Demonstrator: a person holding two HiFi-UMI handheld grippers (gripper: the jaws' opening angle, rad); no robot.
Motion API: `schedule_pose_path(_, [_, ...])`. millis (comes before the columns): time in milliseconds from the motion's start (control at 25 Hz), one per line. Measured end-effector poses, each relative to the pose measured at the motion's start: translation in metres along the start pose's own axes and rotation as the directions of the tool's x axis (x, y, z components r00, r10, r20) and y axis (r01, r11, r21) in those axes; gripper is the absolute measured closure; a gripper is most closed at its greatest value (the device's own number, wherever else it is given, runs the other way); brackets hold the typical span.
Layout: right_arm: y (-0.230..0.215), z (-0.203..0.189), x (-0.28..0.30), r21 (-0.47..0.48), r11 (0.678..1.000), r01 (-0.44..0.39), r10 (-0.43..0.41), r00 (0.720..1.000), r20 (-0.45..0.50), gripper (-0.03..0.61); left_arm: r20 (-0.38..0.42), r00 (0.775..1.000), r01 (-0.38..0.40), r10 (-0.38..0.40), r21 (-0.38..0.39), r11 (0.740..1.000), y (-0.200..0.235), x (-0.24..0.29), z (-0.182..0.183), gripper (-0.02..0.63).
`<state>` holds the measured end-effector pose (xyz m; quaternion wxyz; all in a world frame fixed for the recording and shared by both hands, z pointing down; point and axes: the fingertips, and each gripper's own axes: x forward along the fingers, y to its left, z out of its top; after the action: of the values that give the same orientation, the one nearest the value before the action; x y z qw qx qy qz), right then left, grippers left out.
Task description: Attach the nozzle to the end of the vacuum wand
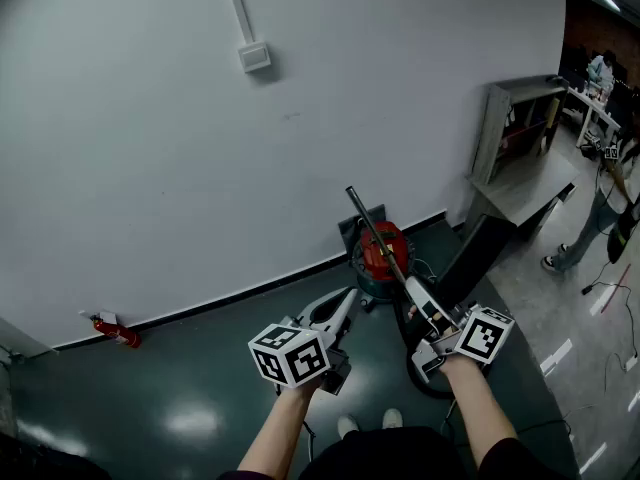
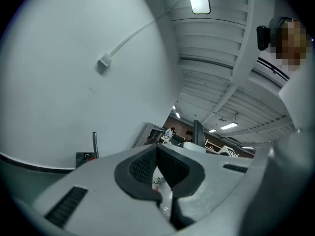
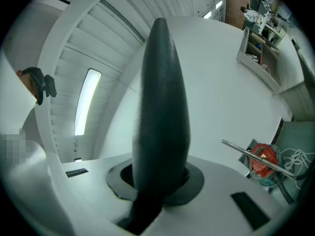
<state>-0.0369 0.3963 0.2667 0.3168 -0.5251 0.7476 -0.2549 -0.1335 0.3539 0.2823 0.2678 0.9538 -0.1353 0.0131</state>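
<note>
One red vacuum (image 1: 385,255) (wand (image 1: 370,224) tilted) beside wall (image 1: 150,138)

Head view steeply down; gripper views close along jaws (all share wand (image 1: 378,236)).

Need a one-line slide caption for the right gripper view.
Right gripper grips the dark tapered nozzle; the metal wand and red vacuum sit at lower right.

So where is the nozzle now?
The nozzle fills the middle of the right gripper view, held in the jaws of the right gripper; the wand lies to its lower right.
</note>
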Motion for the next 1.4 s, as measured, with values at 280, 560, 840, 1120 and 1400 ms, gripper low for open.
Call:
schedule_pose_path(280, [-0.004, -0.003, -0.007, -0.008, 1.0, -0.006, 0.006, 1.0, -0.02, 0.518, -0.009, 1.0, -0.006, 0.006, -0.007, 1.0, -0.006, 0.006, -0.009, 0.611])
schedule_pose_path(560, [-0.013, 0.002, -0.016, -0.011, 1.0, -0.021, 0.021, 0.999, -0.036, 0.518, -0.015, 1.0, -0.019, 0.019, -0.026, 0.999, -0.01, 0.018, -0.019, 0.611])
schedule_pose_path(840, [-0.036, 0.012, -0.024, 0.057, 0.998, -0.03, 0.032, 0.999, -0.03, 0.518, -0.013, 0.998, -0.064, 0.064, -0.065, 0.996, -0.003, 0.028, -0.03, 0.611])
schedule_pose_path(1120, [-0.06, 0.019, -0.003, 0.087, 0.996, -0.014, 0.016, 1.0, -0.021, 0.518, -0.038, 0.996, -0.089, 0.087, -0.081, 0.993, 0.029, 0.042, -0.024, 0.611])
schedule_pose_path(1400, [-0.094, 0.017, 0.03, 0.097, 0.995, 0.018, -0.016, 1.0, -0.018, 0.518, -0.052, 0.996, -0.071, 0.067, -0.089, 0.993, 0.072, 0.07, -0.012, 0.611])
